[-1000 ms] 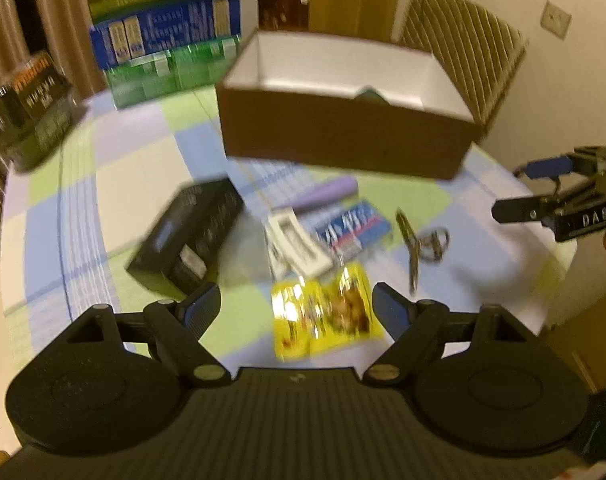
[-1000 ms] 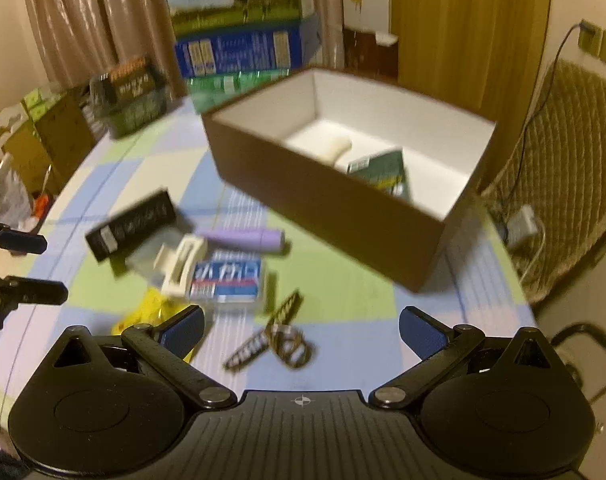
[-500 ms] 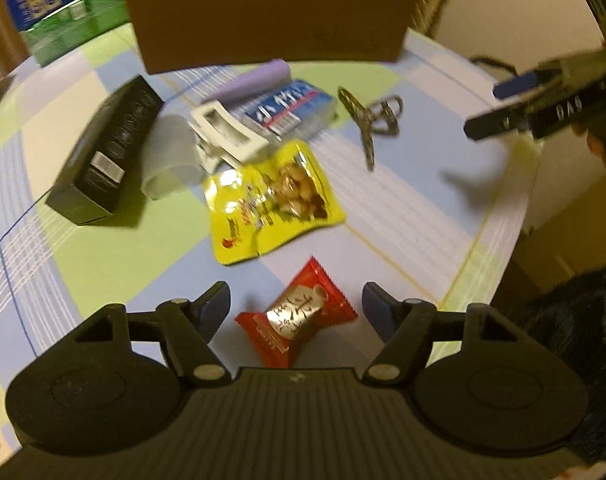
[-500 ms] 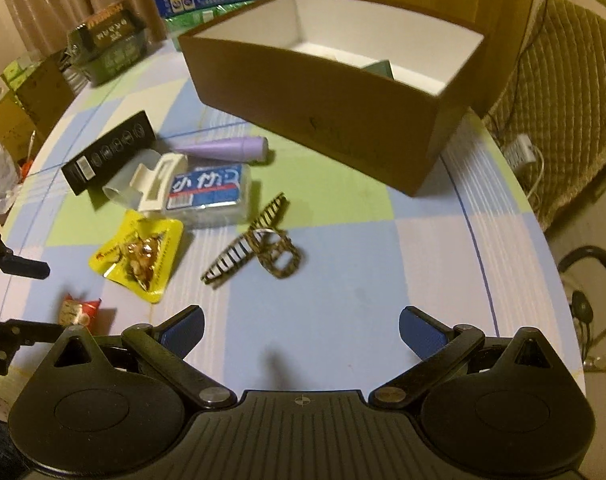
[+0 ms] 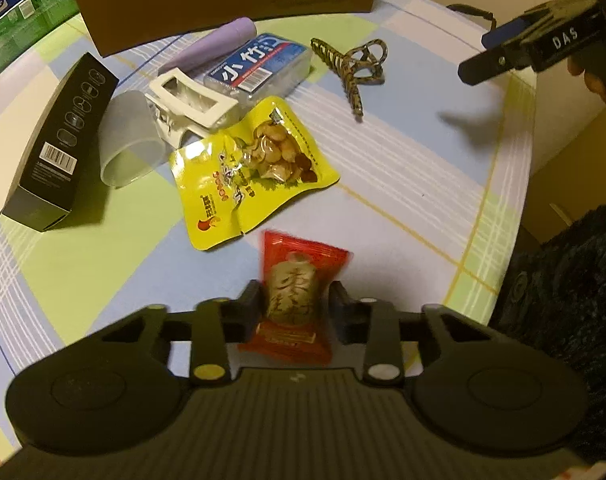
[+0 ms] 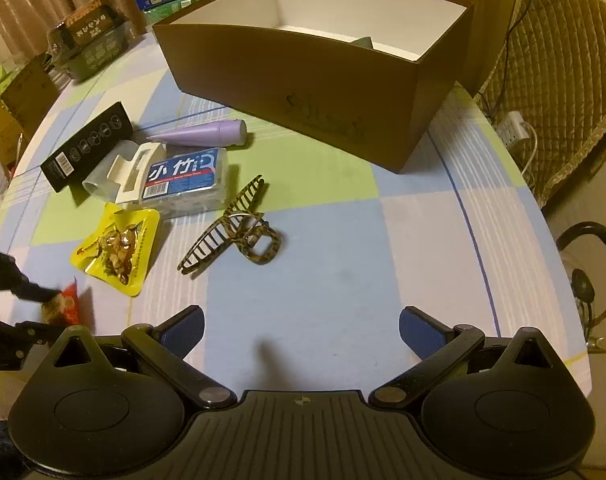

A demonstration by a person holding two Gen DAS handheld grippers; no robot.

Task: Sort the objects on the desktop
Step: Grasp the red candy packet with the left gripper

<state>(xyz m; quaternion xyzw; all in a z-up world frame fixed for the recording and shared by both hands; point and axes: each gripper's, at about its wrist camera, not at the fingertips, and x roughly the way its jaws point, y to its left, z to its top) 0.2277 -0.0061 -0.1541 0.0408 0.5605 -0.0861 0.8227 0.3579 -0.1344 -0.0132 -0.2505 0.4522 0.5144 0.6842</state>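
Nearest to the left wrist camera, the left gripper [image 5: 295, 303] has just been closing its jaws, and now the two pads press on both sides of the red candy packet [image 5: 299, 280], which stands between them at the near edge of the table [image 5: 423, 168]. So the step in hand is, I judge, the picking of this first small item. The right gripper [image 6: 301, 327] hovers over a bare blue patch of the checked cloth with its jaws wide apart and nothing between them. Just beyond the packet lies the yellow snack bag [image 5: 251, 168], flat on the cloth. Behind it are the white hair clip [image 5: 191, 102], a clear cup [image 5: 129, 140] on its side, and the long black box [image 5: 59, 148]. The blue-labelled case [image 5: 259, 68] and the purple tube [image 5: 213, 46] lie further back, touching each other, and the leopard claw clip [image 6: 233, 226] rests alone to the right. Farthest is the brown box [image 6: 323, 80], open on top, with something already inside. The next move probably calls for lifting the packet clear, carrying it over the other things, and releasing it above the box wall; the soft wrapper may slip.
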